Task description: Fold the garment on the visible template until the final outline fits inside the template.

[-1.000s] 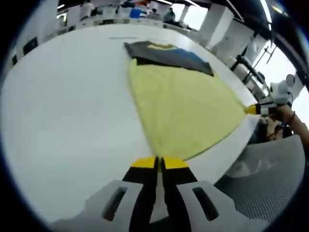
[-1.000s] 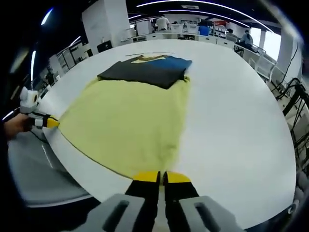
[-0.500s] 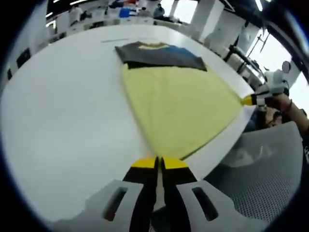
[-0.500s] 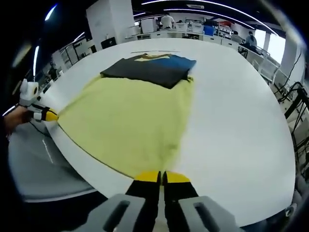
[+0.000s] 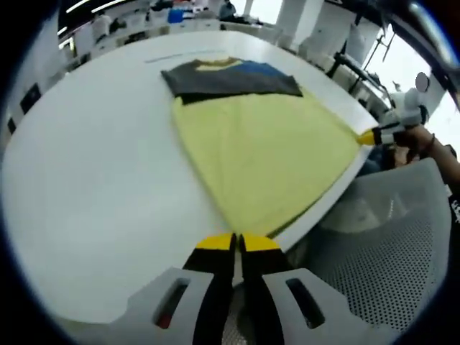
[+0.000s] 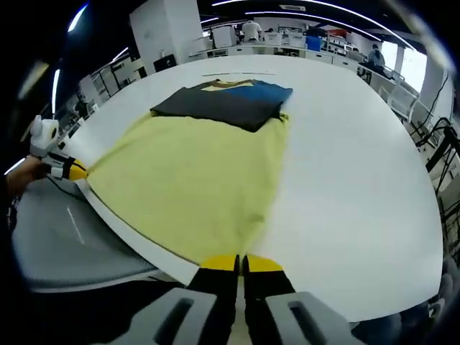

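A pale yellow garment [image 5: 262,147] lies spread flat on the white table [image 5: 93,165], its near hem reaching the table's edge. My left gripper [image 5: 237,242] is shut on one hem corner of the garment. In the right gripper view the same garment [image 6: 194,172] stretches away from my right gripper [image 6: 241,264], which is shut on the other hem corner. Each gripper shows in the other's view: the right gripper [image 5: 371,136] at the right, the left gripper [image 6: 72,171] at the left, both pinching yellow cloth. A person's hand [image 5: 424,140] holds the right one.
Folded dark grey and blue clothes [image 5: 230,77] lie against the garment's far end, also in the right gripper view [image 6: 226,100]. A grey mesh chair [image 5: 374,244] stands below the table's near edge [image 6: 122,237]. Benches and people stand far behind.
Both grippers have drawn back with the hem corners, so the garment has slid toward the table's near edge. The hem now reaches the edge and more of the chair shows.
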Motion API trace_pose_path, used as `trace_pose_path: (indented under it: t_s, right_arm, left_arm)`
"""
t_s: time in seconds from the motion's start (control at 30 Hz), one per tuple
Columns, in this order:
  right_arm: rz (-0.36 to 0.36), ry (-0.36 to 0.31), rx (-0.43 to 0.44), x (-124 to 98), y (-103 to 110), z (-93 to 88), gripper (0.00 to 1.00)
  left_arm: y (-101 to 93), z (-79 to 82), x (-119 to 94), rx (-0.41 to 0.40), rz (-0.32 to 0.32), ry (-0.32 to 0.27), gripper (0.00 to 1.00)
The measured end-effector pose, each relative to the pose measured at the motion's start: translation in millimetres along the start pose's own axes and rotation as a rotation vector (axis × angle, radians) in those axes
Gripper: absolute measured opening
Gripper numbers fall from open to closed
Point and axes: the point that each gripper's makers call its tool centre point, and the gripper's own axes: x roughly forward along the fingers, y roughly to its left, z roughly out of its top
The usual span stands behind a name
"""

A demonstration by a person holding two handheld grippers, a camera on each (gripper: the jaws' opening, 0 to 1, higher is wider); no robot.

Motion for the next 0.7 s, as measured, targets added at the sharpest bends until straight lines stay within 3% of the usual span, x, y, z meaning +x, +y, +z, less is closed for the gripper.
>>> trace_pose_path:
  t_s: [0.2,0.5,0.7]
  right_arm:
    - [0.001,0.014,-0.005,-3,4,-5.2,0.0]
    - [0.004,0.024,0.03,-11,8,-15.1,0.0]
    - [0.001,0.03,0.009,-17,15,-19.4,0.0]
  left_arm:
    - [-5.0,-4.9,-6,0.066,0.003,0.016,0.0]
    - [-14.8,-20.3,-15,0.094,-0.014,0.054,0.0]
    - [-18.2,-26.5,-21,0.113,-0.009,0.068,0.0]
